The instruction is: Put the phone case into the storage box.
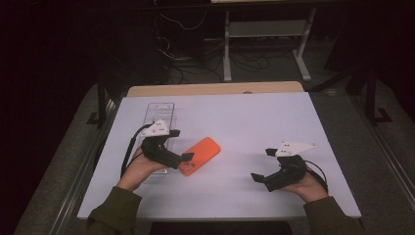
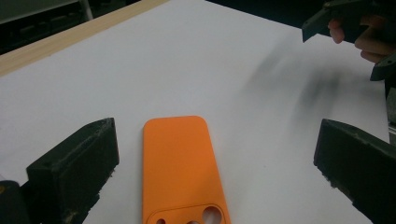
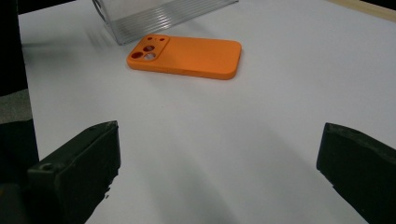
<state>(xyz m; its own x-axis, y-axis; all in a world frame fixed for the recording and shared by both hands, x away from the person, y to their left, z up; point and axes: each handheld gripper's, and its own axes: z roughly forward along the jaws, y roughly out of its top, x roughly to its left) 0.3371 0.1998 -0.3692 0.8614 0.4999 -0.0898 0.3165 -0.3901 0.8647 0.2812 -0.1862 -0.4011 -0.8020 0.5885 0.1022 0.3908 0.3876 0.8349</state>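
On the white worktop [image 1: 254, 122] lies one orange phone case [image 1: 199, 155], back side up, its camera cut-outs at the end nearest the person's left hand. It sits flat and free, touching nothing but the sheet under it, though one clear plastic box [image 1: 160, 117] stands just beside it at the camera end.

The left gripper [image 1: 178, 145] hovers right at that camera end with its fingers [image 2: 74, 163] spread wide, one to each side of the case and clear of it, holding nothing. That straddling pose reads to me as lining up for a pinch across the case's width (the narrow way is the only way those fingers could span it).

The right gripper [image 1: 263, 165] waits well apart toward the person's right, low over bare worktop, fingers [image 3: 77, 163] likewise released and empty. From there it looks at the case across open white surface; I would guess it is kept back so as not to crowd the left, ready to steady the case if needed.

The count: one case, one clear box, two grippers.
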